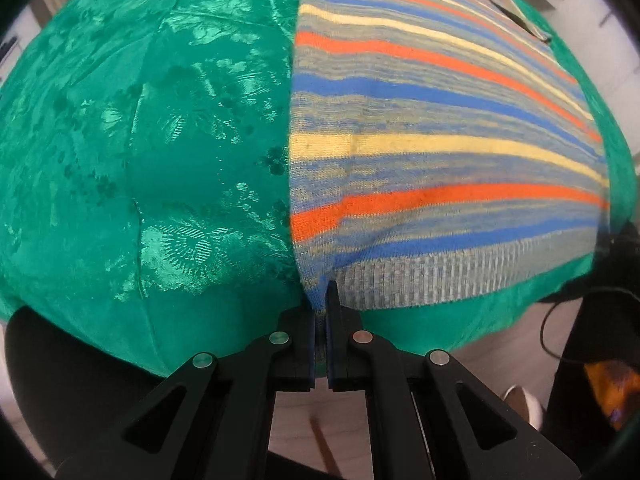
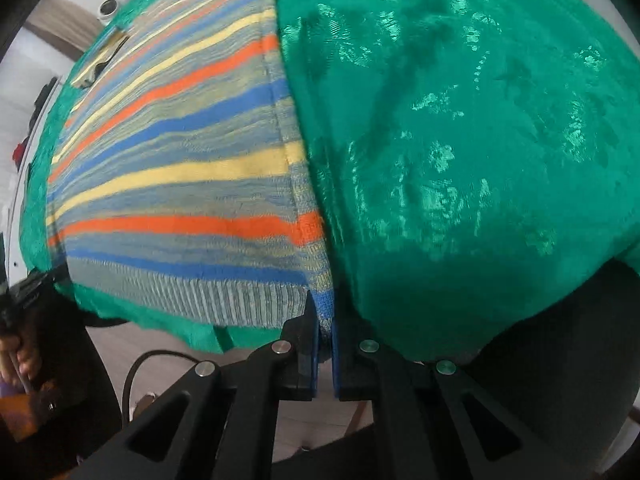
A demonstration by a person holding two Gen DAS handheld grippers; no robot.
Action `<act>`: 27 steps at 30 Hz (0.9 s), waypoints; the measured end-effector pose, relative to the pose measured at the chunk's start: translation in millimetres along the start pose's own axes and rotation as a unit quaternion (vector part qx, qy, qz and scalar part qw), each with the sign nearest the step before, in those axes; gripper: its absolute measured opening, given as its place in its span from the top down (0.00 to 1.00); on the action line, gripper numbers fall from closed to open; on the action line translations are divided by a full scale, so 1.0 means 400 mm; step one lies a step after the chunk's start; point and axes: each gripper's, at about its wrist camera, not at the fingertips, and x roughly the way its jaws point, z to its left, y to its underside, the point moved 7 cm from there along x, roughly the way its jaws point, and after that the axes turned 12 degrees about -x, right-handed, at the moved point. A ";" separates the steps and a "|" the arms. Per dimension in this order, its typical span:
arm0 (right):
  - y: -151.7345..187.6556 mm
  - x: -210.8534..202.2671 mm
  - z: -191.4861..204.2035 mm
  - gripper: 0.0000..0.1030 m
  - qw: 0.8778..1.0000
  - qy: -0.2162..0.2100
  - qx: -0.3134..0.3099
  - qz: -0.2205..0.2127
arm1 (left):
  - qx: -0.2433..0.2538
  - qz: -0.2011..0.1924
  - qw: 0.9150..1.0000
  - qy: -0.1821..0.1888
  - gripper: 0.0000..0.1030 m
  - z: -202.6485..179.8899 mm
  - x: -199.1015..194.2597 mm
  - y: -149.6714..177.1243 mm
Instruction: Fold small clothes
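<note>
Where ribbing ends, both tools pinch the striped knit (image 1: 420, 152).

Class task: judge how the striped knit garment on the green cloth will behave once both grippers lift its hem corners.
The striped knit garment will probably sag between the left gripper and right gripper, since it lies limp. It looks thin, so likely light. The glossy green cloth may let it slide.

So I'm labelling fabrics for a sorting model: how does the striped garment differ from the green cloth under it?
The striped garment is a matte knit with orange, blue and yellow bands and a ribbed hem; the green cloth is one colour, shiny, with a woven floral pattern. The garment lies on top; the cloth is spread beneath it and hangs past it on both sides. The garment's hem corners are pinched in the left gripper and right gripper; the cloth is not held. Both lie fairly flat.
</note>
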 end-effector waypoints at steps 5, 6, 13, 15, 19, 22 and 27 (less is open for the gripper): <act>-0.001 -0.019 0.012 0.74 1.000 -0.006 0.002 0.002 | -0.006 -0.013 1.000 0.001 0.81 0.012 -0.035 0.028; 0.005 -0.033 0.002 0.65 1.000 -0.010 0.004 0.005 | -0.007 -0.019 1.000 0.000 0.77 0.017 -0.049 0.031; -0.144 -0.294 -0.080 0.51 0.989 0.120 -0.056 -0.067 | -0.048 -0.114 0.992 -0.034 0.51 0.092 -0.202 -0.023; -0.254 -0.352 -0.071 0.45 0.974 0.165 -0.103 -0.113 | -0.069 -0.142 0.987 -0.033 0.50 0.103 -0.232 -0.058; -0.507 -0.334 0.012 0.40 0.953 0.133 -0.205 -0.178 | -0.101 -0.161 0.981 -0.025 0.50 0.091 -0.260 -0.096; -0.655 -0.219 0.086 0.40 0.943 0.077 -0.263 -0.187 | -0.110 -0.160 0.981 -0.023 0.50 0.079 -0.267 -0.094; -0.803 0.011 0.073 0.64 0.946 0.120 -0.270 -0.135 | -0.125 -0.138 0.981 -0.050 0.48 0.122 -0.249 -0.068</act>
